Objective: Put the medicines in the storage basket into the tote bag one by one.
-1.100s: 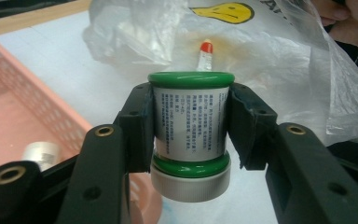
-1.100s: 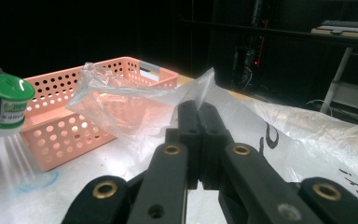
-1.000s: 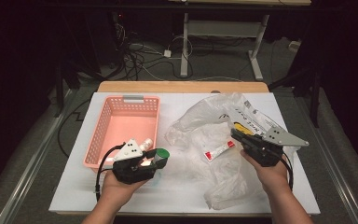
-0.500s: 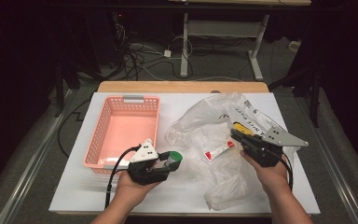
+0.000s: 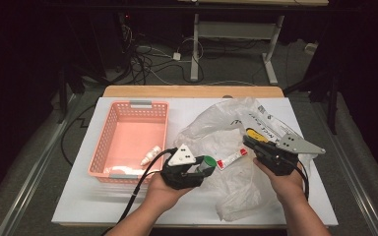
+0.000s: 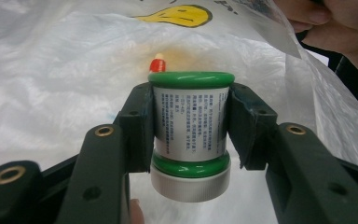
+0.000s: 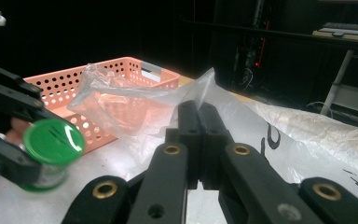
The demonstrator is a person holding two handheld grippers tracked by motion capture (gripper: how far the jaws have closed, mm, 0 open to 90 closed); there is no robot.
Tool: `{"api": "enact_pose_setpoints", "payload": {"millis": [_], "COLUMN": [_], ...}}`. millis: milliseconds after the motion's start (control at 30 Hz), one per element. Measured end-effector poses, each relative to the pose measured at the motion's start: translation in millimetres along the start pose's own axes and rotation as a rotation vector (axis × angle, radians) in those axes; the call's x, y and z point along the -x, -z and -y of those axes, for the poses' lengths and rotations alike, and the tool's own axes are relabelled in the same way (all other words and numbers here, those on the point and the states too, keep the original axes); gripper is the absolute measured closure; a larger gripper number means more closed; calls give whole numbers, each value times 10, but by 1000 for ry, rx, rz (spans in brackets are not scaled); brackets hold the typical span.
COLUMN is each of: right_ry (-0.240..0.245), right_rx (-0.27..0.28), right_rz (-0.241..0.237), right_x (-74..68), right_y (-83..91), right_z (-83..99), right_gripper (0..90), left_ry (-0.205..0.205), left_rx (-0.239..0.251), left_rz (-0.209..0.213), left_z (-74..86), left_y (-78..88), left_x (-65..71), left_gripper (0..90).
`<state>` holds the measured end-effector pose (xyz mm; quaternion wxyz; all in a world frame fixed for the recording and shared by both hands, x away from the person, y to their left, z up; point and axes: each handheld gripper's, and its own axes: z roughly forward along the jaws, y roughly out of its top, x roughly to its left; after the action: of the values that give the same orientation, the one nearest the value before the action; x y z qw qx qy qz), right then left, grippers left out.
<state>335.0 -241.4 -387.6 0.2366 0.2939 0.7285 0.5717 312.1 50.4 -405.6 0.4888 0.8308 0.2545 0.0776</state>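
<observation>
- High view: the left gripper [image 5: 203,166] is seen at about 6 o'clock on the white worktop [image 5: 88,201], carrying a small green-capped jar [image 5: 207,162] that points toward 3 o'clock, at the mouth of the clear plastic bag [image 5: 226,132].
- Left gripper view: the jar [image 6: 190,135] is clamped between the two pads at its labelled body, with a green rim at the far end and a white screw cap at the near end; the jaws are held part-closed by its width.
- A red-and-white tube [image 5: 230,159] is seen lying on the bag just beyond the jar, at about 3 o'clock from it.
- Right gripper view: the jaws of the right gripper [image 7: 199,116] are pressed together on a fold of the bag's film [image 7: 200,91], which is lifted at the bag's edge.
- The pink basket [image 5: 103,147] lies at 9 o'clock from the bag, with a small white bottle [image 5: 150,155] lying inside it.
- The step in hand is judged to be the carrying of the jar to the held bag.
- Next, a wider mouth is called for, the jar is to be passed inside, and release is to follow only once it is well in.
</observation>
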Motion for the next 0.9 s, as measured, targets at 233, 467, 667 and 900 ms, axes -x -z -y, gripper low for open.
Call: {"api": "enact_pose_setpoints", "payload": {"millis": [233, 467, 667, 900], "right_ry": [4, 0, 6, -3], "right_rx": [6, 5, 7, 3], "right_rz": [-3, 2, 0, 3], "right_x": [1, 13, 15, 17], "right_y": [17, 32, 15, 10], "right_z": [-11, -15, -9, -1], "right_gripper": [900, 900, 900, 900], "left_ry": [-24, -29, -31, -43], "left_rx": [-8, -12, -16, -42], "left_rz": [0, -20, -33, -51], "left_z": [-87, -102, -104, -88], "left_y": [-304, -584, -806, -1071], "left_x": [37, 38, 48, 57], "left_gripper": [536, 536, 535, 535]}}
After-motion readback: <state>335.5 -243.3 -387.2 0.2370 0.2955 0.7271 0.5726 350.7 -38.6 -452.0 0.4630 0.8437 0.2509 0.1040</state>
